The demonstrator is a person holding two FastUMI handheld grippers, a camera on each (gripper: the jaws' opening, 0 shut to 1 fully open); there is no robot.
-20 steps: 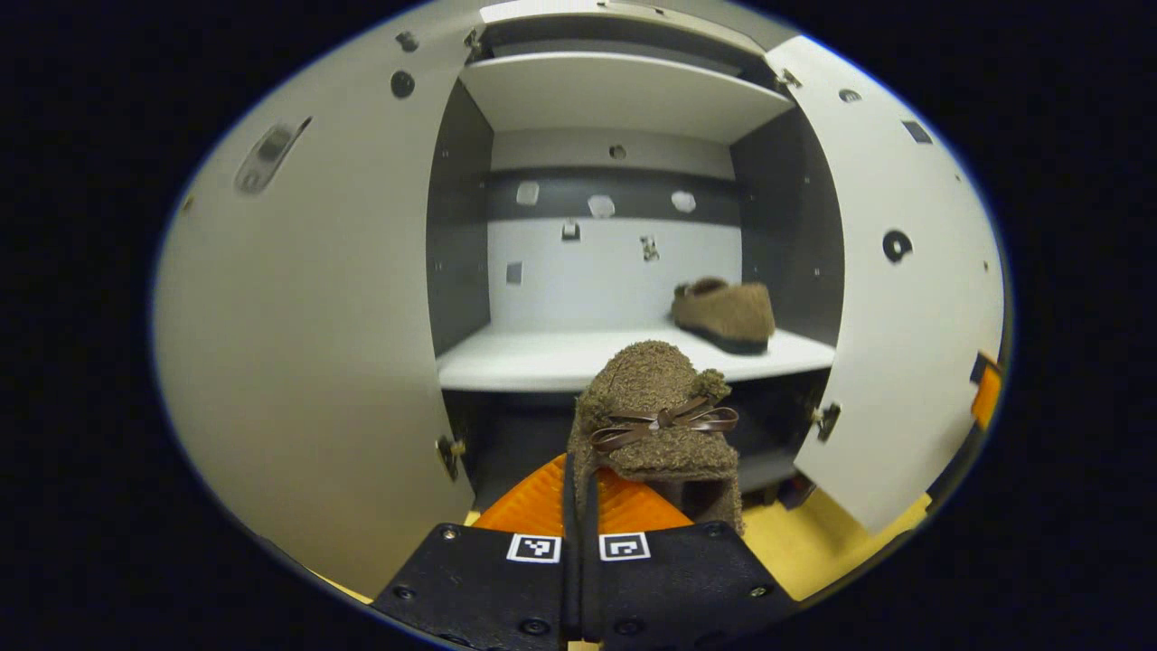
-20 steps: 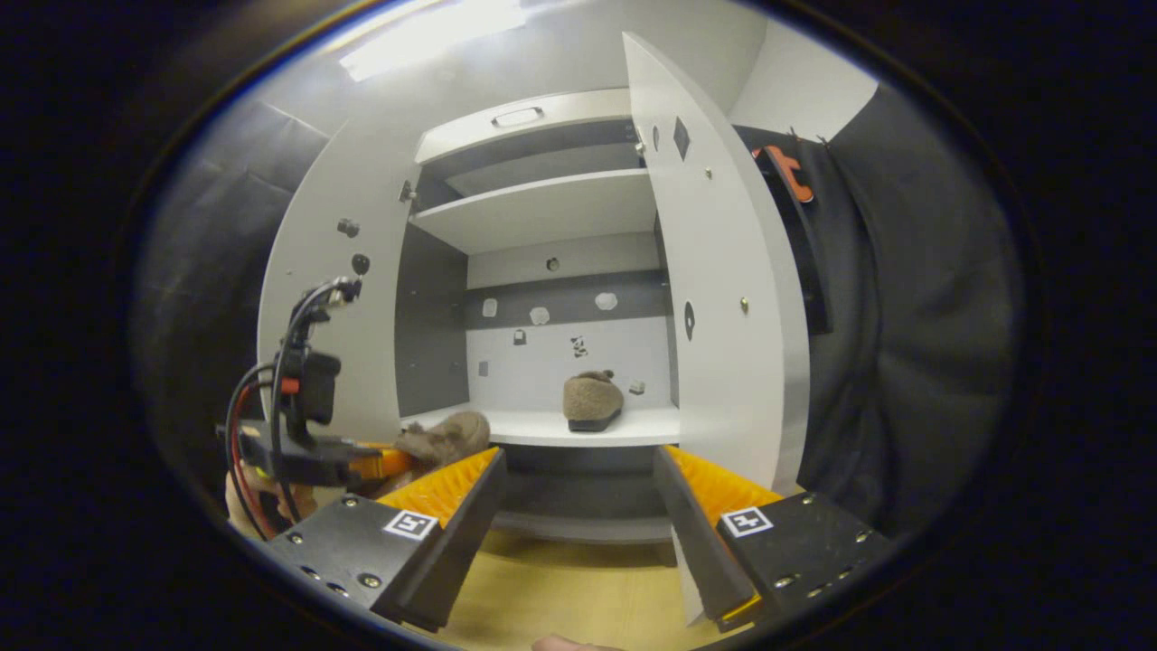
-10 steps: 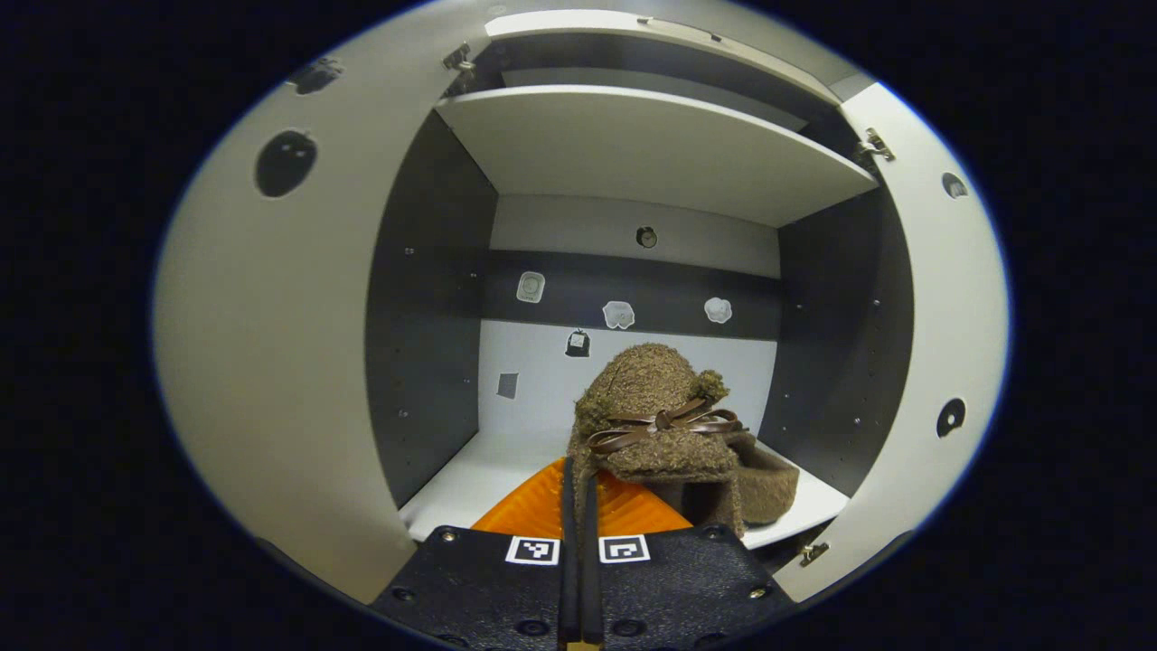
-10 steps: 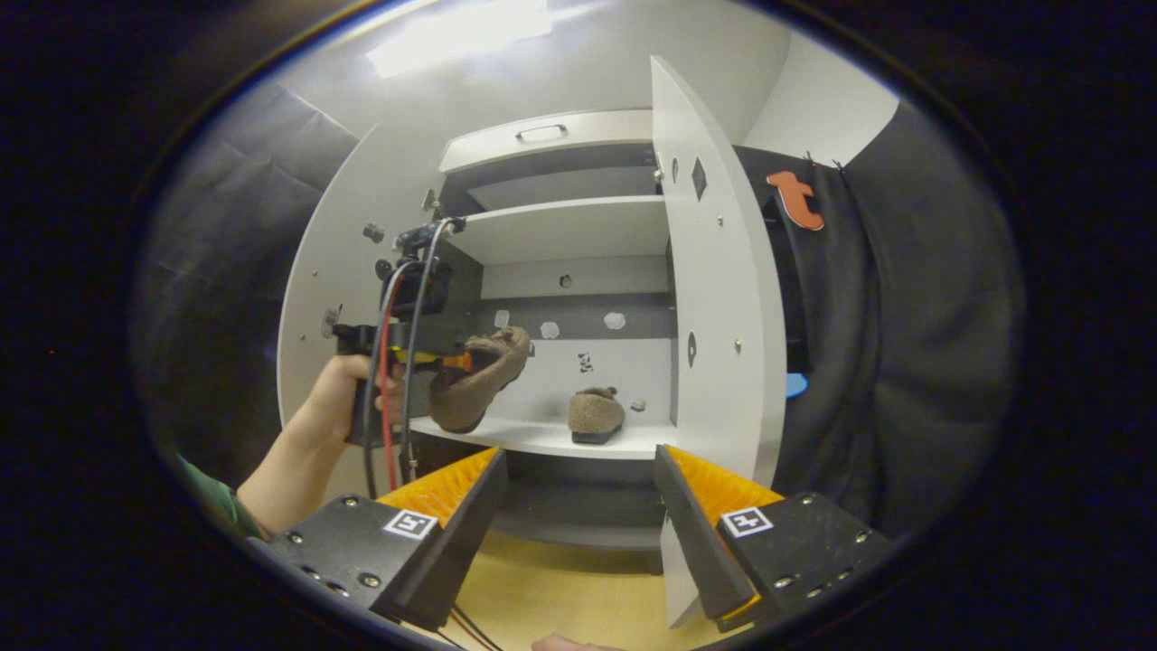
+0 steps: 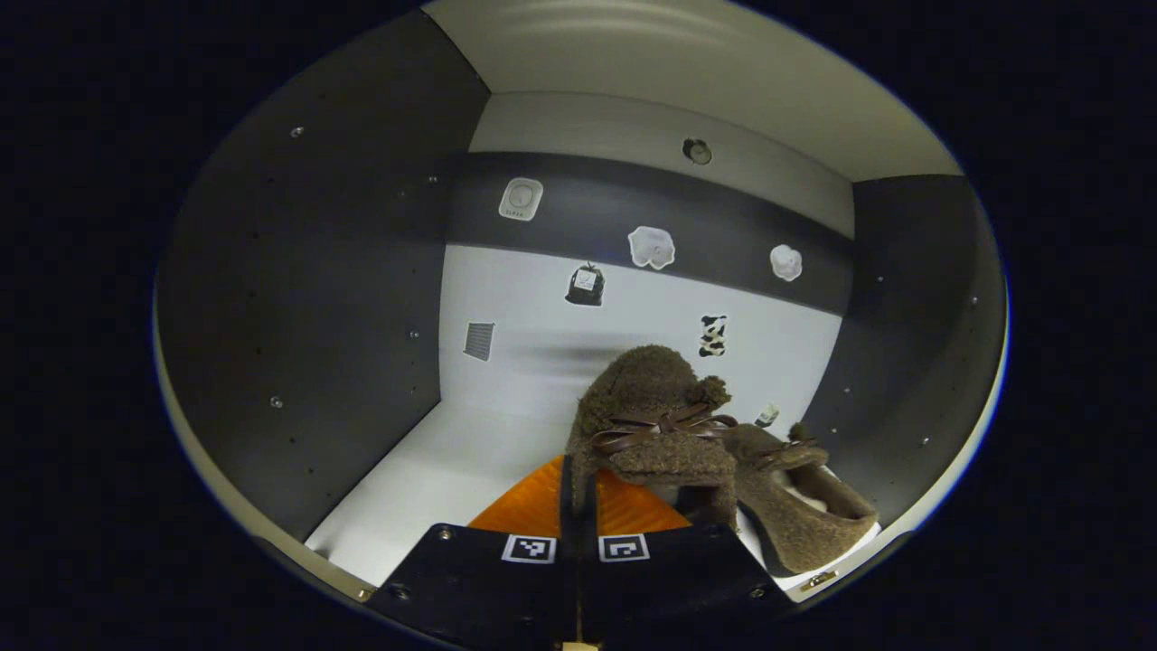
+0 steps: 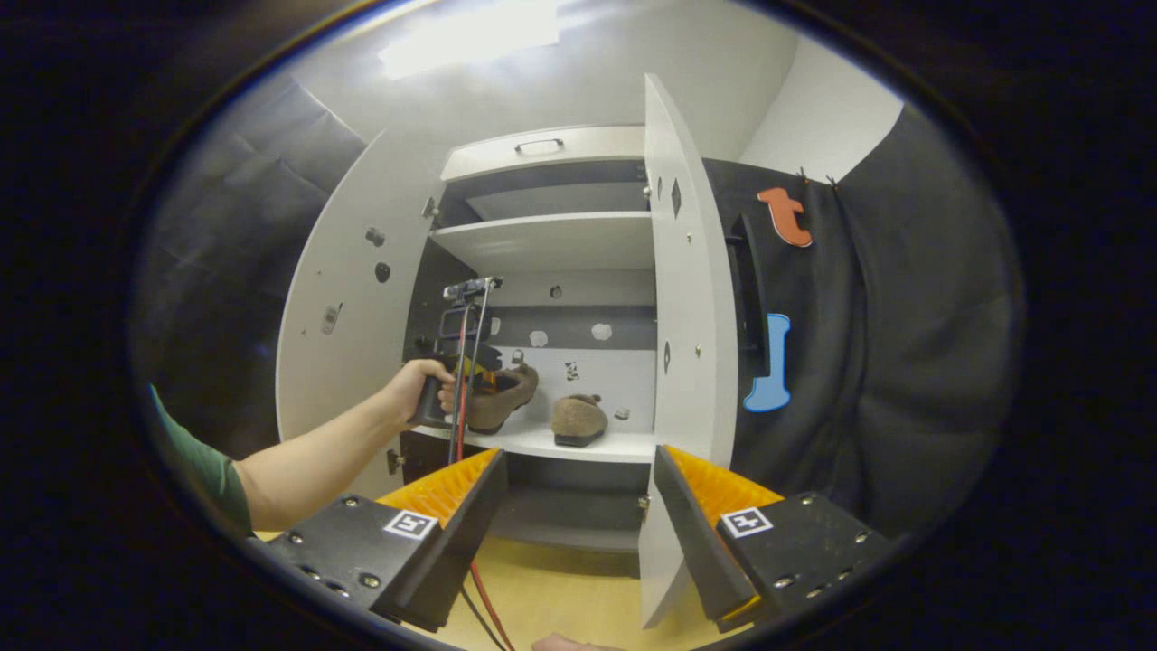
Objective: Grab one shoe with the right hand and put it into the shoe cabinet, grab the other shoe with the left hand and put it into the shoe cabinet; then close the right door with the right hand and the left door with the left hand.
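A fuzzy brown shoe with a bow [image 5: 653,423] hangs in my left gripper [image 5: 578,493], which is shut on its rim. It is inside the shoe cabinet's middle compartment, above the white shelf [image 5: 425,470]. The second brown shoe [image 5: 800,511] rests on that shelf just to its right. In the right gripper view, a hand holds the left gripper [image 6: 477,382] with the held shoe [image 6: 504,402] at the shelf [image 6: 542,443], left of the resting shoe [image 6: 579,419]. The left door [image 6: 348,316] and right door [image 6: 682,298] stand open. My right gripper [image 6: 574,506] is open, back from the cabinet.
Dark side walls [image 5: 307,344] close in the compartment. An upper shelf [image 6: 551,240] and a handled top panel [image 6: 542,149] lie above. A person's forearm [image 6: 316,452] reaches in from the left. Wooden floor [image 6: 560,597] lies below, black cloth wall [image 6: 886,344] to the right.
My left gripper has carried its shoe up and forward, from in front of the cabinet into the middle compartment beside the other shoe. The right gripper has stayed open and back.
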